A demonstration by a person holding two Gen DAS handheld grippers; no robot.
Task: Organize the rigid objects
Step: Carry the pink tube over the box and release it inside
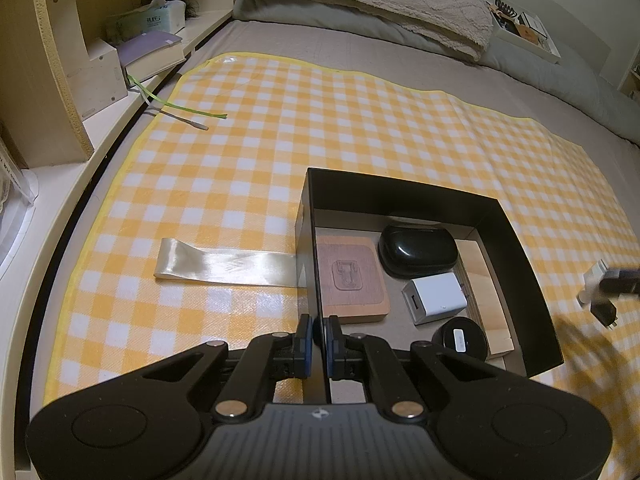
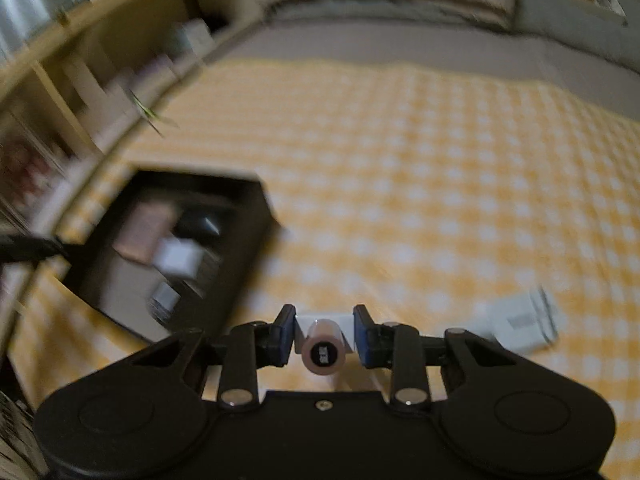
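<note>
1. Our R gripper (image 2: 324, 330) is clamped on a small white item with a pinkish round cap (image 2: 323, 351), held btwn the pads, above the checked mat (image 2: 440, 180).
2. Our L gripper (image 1: 318, 334) pinches the near-left wall of the black box (image 1: 516, 256), pads together on it.
3. Box sits left of the R gripper; inside: wooden coaster (image 1: 350, 280), black case (image 1: 418, 250), white charger (image 1: 434, 298).
4. Another white adapter (image 2: 520, 326) lies on the mat right of the R gripper, blurred.

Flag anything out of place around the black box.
One white adapter lies loose on the checked mat, right of the black box, while similar items sit inside. A satin ribbon trails flat from the box's left wall. Nothing looks spilled or damaged.
</note>
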